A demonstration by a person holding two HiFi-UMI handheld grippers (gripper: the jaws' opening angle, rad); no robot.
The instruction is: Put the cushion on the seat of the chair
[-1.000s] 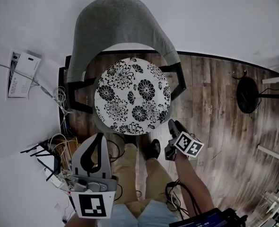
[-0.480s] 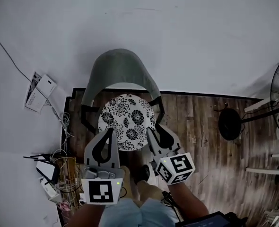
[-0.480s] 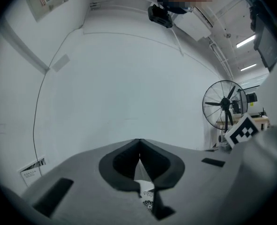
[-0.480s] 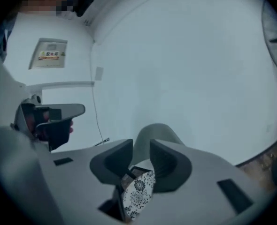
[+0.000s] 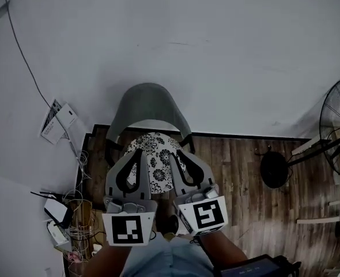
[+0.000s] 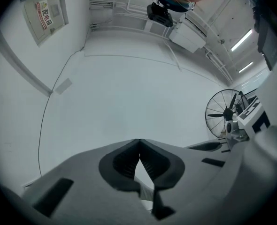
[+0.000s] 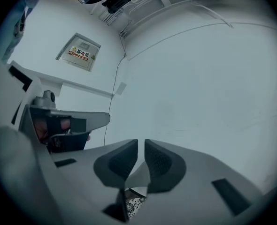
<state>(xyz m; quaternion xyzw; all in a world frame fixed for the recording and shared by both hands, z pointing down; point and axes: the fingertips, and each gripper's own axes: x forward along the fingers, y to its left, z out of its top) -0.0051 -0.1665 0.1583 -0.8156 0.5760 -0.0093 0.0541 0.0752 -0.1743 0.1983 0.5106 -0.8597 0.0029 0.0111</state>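
Observation:
The round black-and-white floral cushion lies on the seat of the grey-backed chair, down in front of me against the white wall. Both grippers are held up side by side above it, pointing level at the wall. My left gripper is shut, its tips touching with nothing between them. My right gripper has its jaws closing; a narrow gap shows and nothing is in it. A bit of the cushion shows under the right jaws.
A standing fan and its round base are at the right on the wood floor. Cables and small boxes lie left of the chair, with a paper pad beyond. My shoe is below the grippers.
Both grippers have risen from low near the floor to level, side by side. The right one rolled upright and its jaws narrowed. The chair and cushion look smaller and farther.

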